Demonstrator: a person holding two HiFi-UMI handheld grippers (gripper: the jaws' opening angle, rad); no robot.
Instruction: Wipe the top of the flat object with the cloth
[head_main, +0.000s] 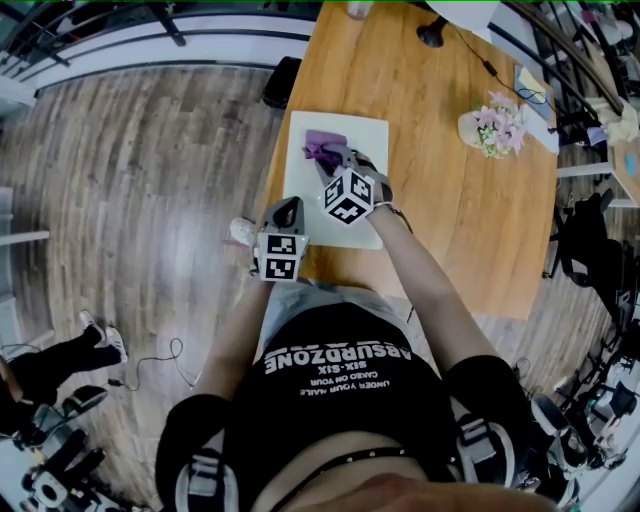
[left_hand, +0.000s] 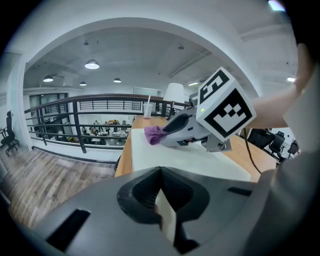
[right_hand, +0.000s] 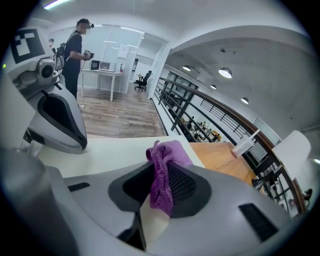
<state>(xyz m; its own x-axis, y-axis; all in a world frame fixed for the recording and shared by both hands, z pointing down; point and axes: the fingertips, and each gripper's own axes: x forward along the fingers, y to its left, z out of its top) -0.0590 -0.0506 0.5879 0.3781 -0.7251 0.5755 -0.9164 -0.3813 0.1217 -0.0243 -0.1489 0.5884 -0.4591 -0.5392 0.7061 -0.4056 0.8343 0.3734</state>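
R gripper (head_main: 329, 158) clamped on purple cloth (head_main: 321, 146), cloth down on white flat board (head_main: 362, 135) nr its 11 o'clock corner. L gripper (head_main: 288, 208) jaws together, nothing btwn, at 7 o'clock from R gripper, by board's left edge. Wood table (head_main: 470, 210) under.

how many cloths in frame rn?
1. The purple cloth is pinched in the right gripper's jaws, at the far left part of the white flat board on the table. No other shows; part of the board is hidden under that gripper.
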